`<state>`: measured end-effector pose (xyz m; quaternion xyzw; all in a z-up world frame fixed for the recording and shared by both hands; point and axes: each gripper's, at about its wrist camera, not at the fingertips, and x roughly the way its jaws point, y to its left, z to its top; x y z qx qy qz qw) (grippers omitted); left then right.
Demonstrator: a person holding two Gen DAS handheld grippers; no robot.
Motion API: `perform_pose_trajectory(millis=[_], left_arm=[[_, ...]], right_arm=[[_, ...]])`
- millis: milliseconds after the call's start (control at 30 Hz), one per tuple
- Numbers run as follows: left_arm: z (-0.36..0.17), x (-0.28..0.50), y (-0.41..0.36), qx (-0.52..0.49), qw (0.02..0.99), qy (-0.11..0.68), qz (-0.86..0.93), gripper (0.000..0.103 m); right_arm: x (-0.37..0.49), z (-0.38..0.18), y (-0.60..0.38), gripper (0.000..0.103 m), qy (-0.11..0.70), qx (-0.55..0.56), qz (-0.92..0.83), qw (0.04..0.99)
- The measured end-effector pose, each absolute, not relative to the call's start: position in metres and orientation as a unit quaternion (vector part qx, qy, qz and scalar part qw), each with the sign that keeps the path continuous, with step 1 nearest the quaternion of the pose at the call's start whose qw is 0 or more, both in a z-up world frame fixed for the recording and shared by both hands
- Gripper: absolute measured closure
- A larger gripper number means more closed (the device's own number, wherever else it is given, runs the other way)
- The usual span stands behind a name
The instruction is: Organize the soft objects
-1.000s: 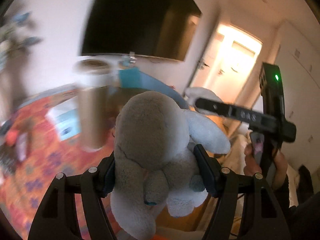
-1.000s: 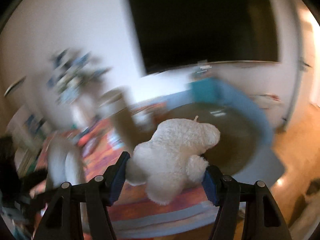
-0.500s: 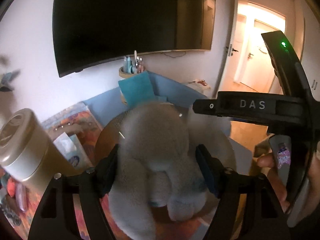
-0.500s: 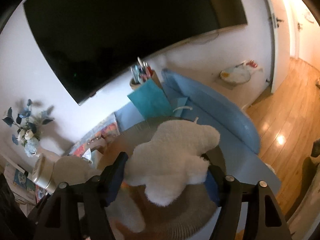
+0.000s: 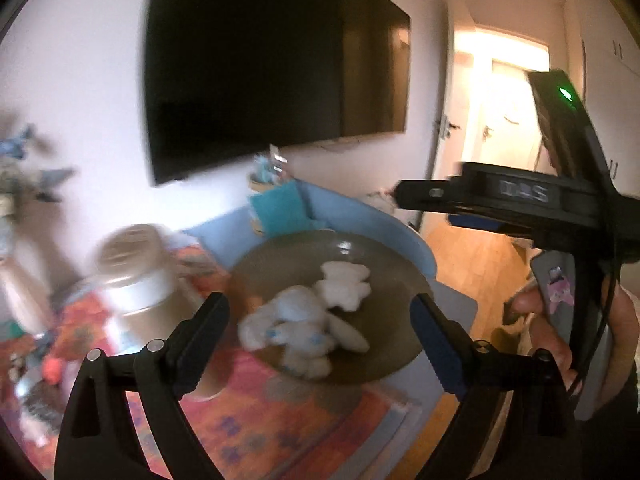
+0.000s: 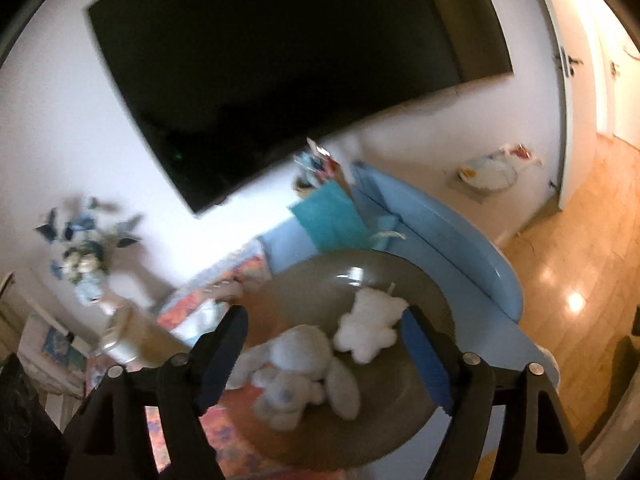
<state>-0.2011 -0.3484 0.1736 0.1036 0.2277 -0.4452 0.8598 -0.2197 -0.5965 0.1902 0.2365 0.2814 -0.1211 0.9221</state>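
A grey-white plush rabbit (image 5: 298, 330) and a white fluffy plush (image 5: 345, 286) lie side by side in a round dark basket (image 5: 384, 364) on the table. Both also show in the right wrist view: the rabbit (image 6: 298, 376) and the white plush (image 6: 370, 326) in the basket (image 6: 432, 292). My left gripper (image 5: 320, 332) is open and empty, held above the basket. My right gripper (image 6: 322, 356) is open and empty above it too; its body (image 5: 520, 200) shows in the left wrist view.
A beige metal canister (image 5: 132, 280) stands left of the basket on an orange patterned cloth (image 5: 260, 420). A teal bag (image 6: 332, 216) and a pen holder (image 6: 316, 172) stand behind. A black TV (image 6: 280, 60) hangs on the wall. Blue flowers (image 6: 84, 248) stand at the left.
Both grippers have opened and let go of their plush toys, which now lie in the basket. Both grippers have pulled back up and away from it.
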Motion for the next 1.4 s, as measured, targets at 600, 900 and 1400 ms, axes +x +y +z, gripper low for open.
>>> perform_pose_trajectory(millis=[600,900,1400], left_arm=[[0.137,-0.110,-0.025,0.027,0.957,0.266,-0.116,0.001],[0.060,-0.047,0.008,0.020,0.948,0.305,-0.082,0.001],[0.046,-0.038,0.007,0.028,0.946,0.317,-0.064,0.001]], right_arm=[[-0.144,0.168,-0.251,0.008,0.322,0.034,0.125,0.938],[-0.056,0.072,-0.205,0.008,0.352,0.013,0.083,0.932],[-0.039,0.037,-0.215,0.007,0.354,0.027,0.057,0.933]])
